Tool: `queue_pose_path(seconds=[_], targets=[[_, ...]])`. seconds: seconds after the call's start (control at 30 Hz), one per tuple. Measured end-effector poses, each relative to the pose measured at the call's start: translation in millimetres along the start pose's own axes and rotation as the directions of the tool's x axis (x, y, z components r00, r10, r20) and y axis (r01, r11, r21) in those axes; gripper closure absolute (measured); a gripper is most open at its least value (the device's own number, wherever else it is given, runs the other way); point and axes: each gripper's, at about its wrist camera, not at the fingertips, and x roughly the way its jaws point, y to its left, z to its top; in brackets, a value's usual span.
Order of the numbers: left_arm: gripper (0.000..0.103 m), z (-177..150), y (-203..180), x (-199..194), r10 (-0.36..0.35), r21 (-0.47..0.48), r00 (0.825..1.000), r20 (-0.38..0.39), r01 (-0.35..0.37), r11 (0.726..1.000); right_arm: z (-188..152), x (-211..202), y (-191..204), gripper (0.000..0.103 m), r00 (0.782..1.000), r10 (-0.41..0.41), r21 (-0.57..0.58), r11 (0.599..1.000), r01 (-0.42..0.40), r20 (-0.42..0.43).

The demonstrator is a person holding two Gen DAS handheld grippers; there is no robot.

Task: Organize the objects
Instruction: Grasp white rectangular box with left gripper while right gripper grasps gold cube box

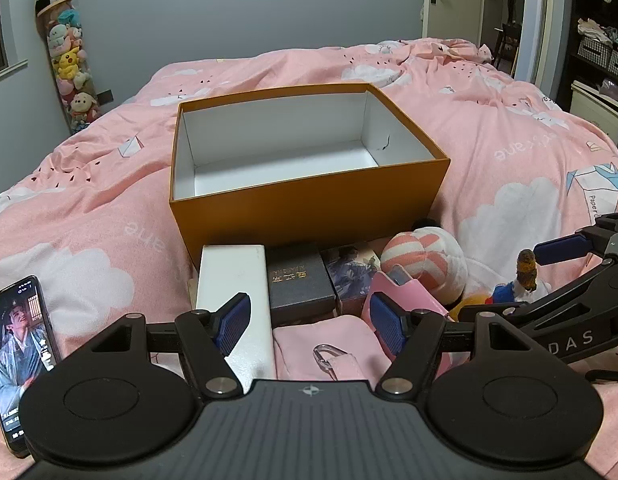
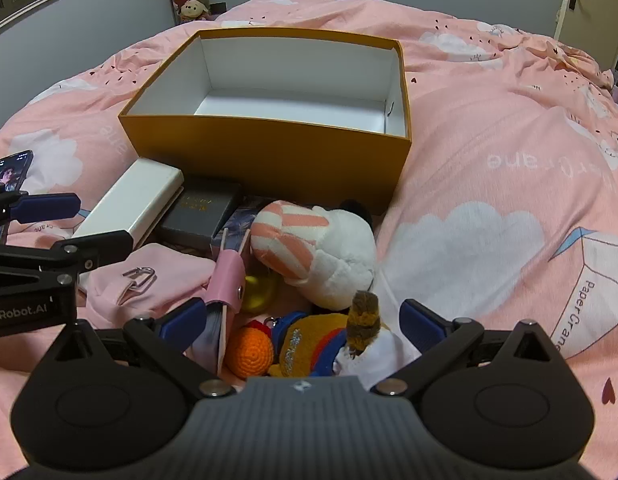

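Progress: nothing packed yet, as far as both views show. The orange box sits on the pink bedspread with its lid off and its white inside bare. All items to be sorted lie in a cluster just in front of its near wall.

Items, left to right: white long box touching the orange wall; dark grey box beside it; a picture card box, partly hidden; striped plush toy; pink cloth pouch with a metal clip; pink notebook with snap strap; a yellow round thing behind it, possibly a ball, too hidden to tell; orange crochet ball; small stuffed figure with a brown tuft.

Tools: left gripper has jaws wide apart, nothing between the pads, hovering above the pouch and the end of the white box. Right gripper is spread to its widest, empty, straddling the small toys without pressing them.

A phone lies to the left, well apart from the cluster.

Room: open bedspread on both sides of the box; the path over the near wall is unobstructed. The items crowd each other, so a clean grasp on one likely nudges its neighbours. The two grippers sit close side by side; the left one's finger reaches into the right view.
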Motion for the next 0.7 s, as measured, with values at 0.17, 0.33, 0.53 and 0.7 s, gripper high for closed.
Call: queue_pose_path(seconds=[0.17, 0.33, 0.53, 0.7], targets=[[0.023, 0.2, -0.1, 0.0, 0.001, 0.000, 1.000, -0.001, -0.001, 1.000, 0.1, 0.1, 0.3, 0.001, 1.000, -0.003, 0.000, 1.000, 0.003, -0.002], [0.023, -0.4, -0.2, 0.1, 0.002, 0.000, 1.000, -0.002, -0.002, 1.000, -0.2, 0.2, 0.0, 0.001, 1.000, -0.001, 0.001, 1.000, 0.001, -0.001], [0.023, -1.9, 0.6, 0.2, 0.006, -0.002, 1.000, -0.003, -0.006, 1.000, 0.3, 1.1, 0.3, 0.001, 1.000, 0.005, 0.008, 1.000, -0.005, -0.007], [0.023, -6.6, 4.2, -1.6, 0.011, -0.007, 1.000, -0.016, -0.011, 1.000, 2.0, 0.2, 0.4, 0.001, 1.000, 0.023, 0.010, 1.000, -0.023, -0.006]])
